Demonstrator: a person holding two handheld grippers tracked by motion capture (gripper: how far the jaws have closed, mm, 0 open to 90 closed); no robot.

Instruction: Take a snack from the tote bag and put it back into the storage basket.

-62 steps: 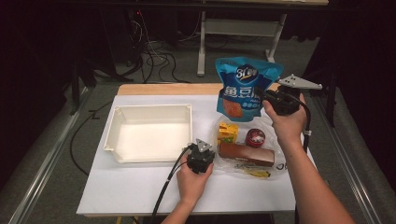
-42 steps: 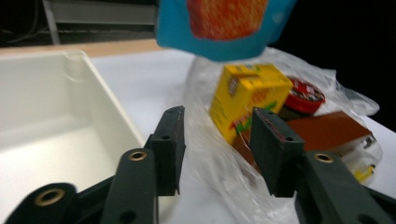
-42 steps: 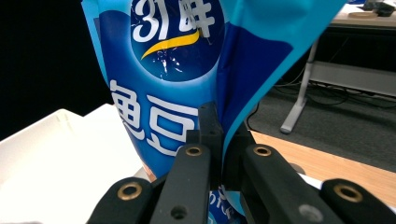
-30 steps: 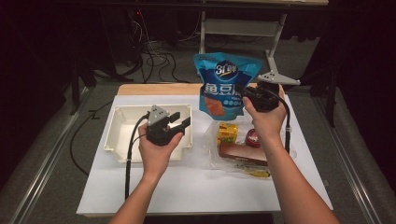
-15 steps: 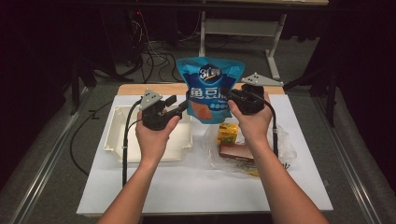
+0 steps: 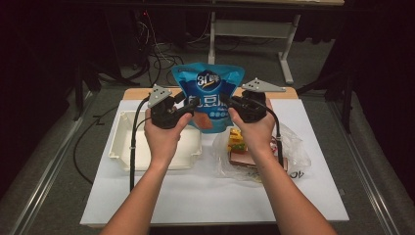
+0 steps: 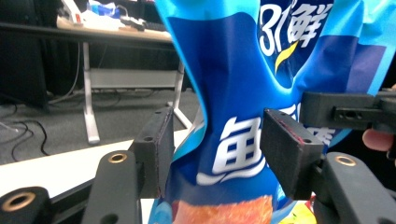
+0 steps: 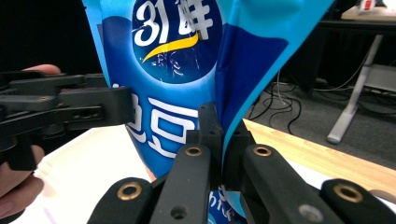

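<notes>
- Pinching the bag (image 6: 208,93) edge, your right gripper (image 6: 229,103) has carried it leftward off the snack pile.
- Your left gripper (image 6: 183,108) rose to meet it; its jaws, just opening, straddle the bag halfway apart, right pad clear.

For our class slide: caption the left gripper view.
Left gripper, jaws open, straddles a glossy blue snack bag above the white table.

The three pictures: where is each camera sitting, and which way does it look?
High view: above the person's side, facing forward and down on the table; both forearms show.
Left gripper view: rides the left gripper, facing the blue bag between its jaws.
Right gripper view: rides the right gripper, pinching that bag.
All share the bag.
</notes>
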